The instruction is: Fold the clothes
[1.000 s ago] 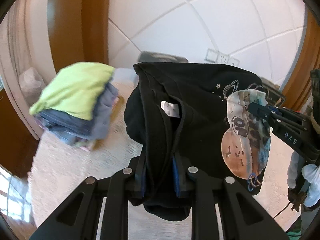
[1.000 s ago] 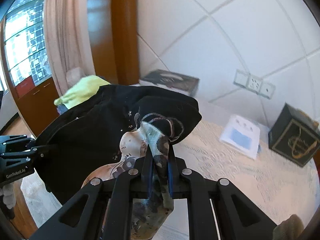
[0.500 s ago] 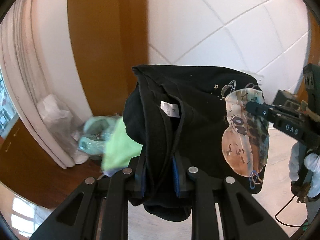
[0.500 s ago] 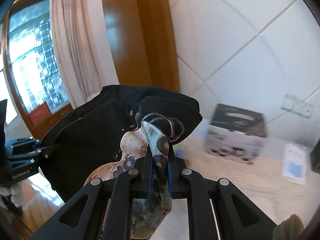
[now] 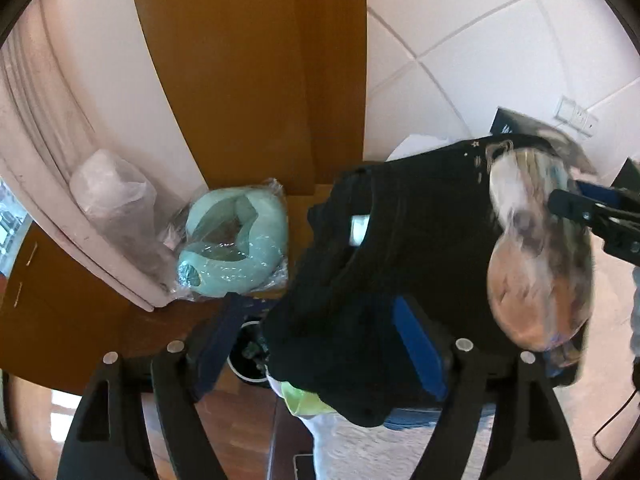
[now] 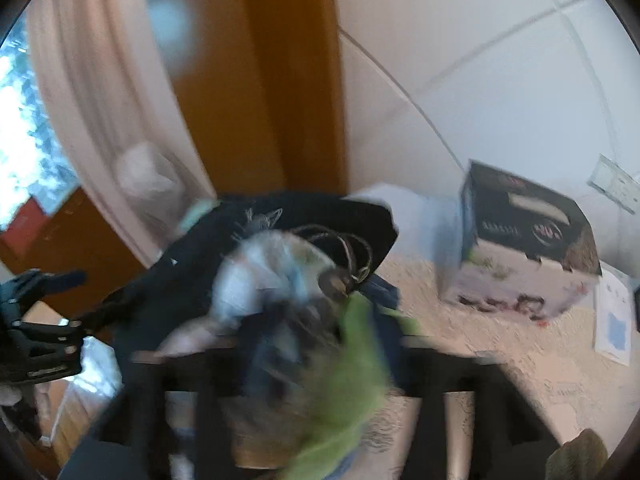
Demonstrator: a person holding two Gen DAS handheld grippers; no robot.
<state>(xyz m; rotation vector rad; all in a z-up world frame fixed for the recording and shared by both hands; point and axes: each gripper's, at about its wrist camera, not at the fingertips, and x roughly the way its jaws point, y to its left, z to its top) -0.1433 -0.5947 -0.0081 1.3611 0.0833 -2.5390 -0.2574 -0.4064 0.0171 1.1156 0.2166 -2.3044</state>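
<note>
**Over the stack: we let the folded black T-shirt go**

Above the pile of folded clothes at the table's corner, we have just spread the jaws of both tools. In the left wrist view the left gripper (image 5: 332, 344) stands wide, its blue pads apart, with the folded black T-shirt (image 5: 404, 248) between them but no longer pinched. The right gripper (image 5: 576, 216) is also open beside the printed graphic. We judge this the release, so the shirt can settle on the lime-green garment (image 5: 300, 398) that tops the stack.

The stack sits close to the table edge, with wooden floor (image 5: 236, 420) just beyond. A plastic-wrapped mint cushion (image 5: 234, 248) lies to one side. The carton box (image 6: 524, 252) stands well apart across the open cream tablecloth (image 6: 516, 364), the clearer way out.
</note>
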